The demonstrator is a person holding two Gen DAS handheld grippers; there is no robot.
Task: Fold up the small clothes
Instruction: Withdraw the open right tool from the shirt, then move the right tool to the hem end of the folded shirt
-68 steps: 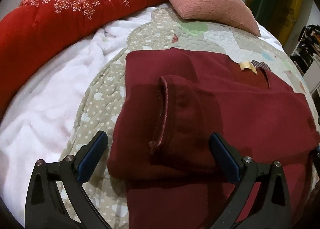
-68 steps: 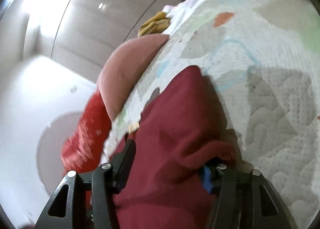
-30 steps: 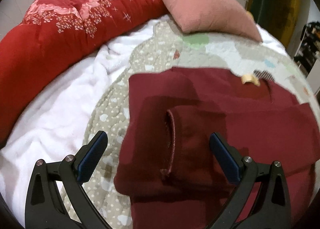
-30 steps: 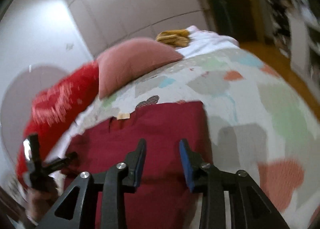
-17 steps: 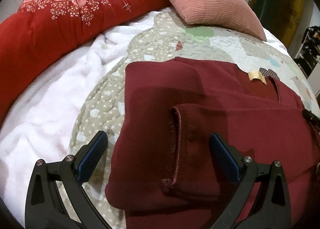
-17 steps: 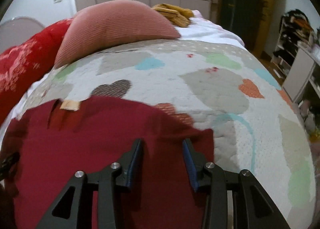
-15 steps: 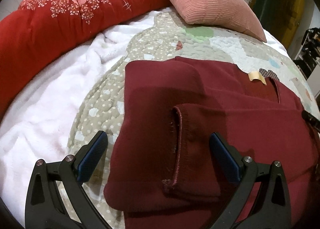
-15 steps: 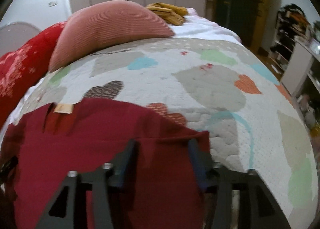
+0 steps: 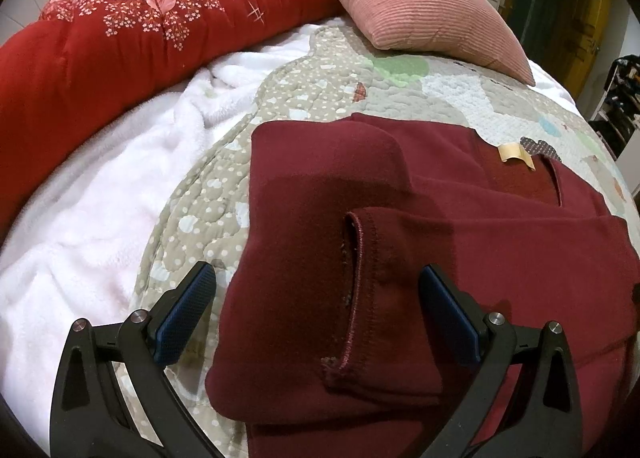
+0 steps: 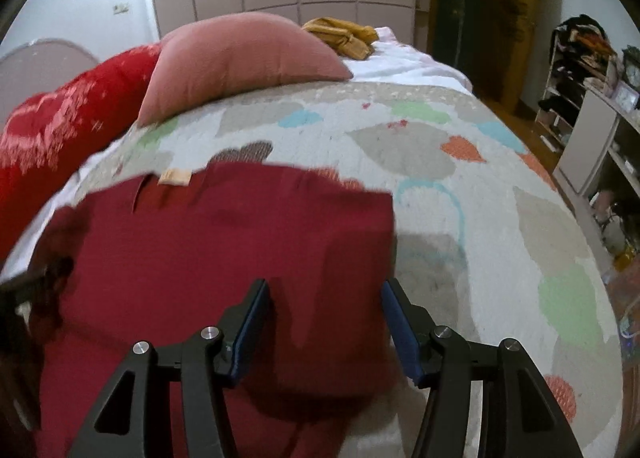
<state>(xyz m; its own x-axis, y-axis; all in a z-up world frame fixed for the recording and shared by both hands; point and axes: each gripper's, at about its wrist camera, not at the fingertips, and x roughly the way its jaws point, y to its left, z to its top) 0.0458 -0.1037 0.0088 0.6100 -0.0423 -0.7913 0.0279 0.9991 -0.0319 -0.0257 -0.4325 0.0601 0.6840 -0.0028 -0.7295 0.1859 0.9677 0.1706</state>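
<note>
A dark red sweater (image 9: 460, 242) lies on the patchwork quilt (image 9: 400, 93), both sides folded inward, with a tan neck label (image 9: 514, 153). One sleeve with a stitched cuff (image 9: 356, 290) lies folded across its left part. My left gripper (image 9: 316, 314) is open and empty, its jaws wide apart just above that sleeve. In the right wrist view the sweater (image 10: 208, 250) fills the lower left. My right gripper (image 10: 324, 332) is open over the sweater's right edge, holding nothing.
A red floral duvet (image 9: 120, 41) and a white fleece blanket (image 9: 80, 217) lie to the left. A pink corduroy cushion (image 9: 420, 5) sits at the quilt's far end. A yellow garment (image 10: 344, 37) lies behind the cushion. Shelves (image 10: 592, 105) stand to the right of the bed.
My right gripper has let go of the sweater's right side, opened wider and leveled over the garment. The left gripper has stayed open over the folded sleeve.
</note>
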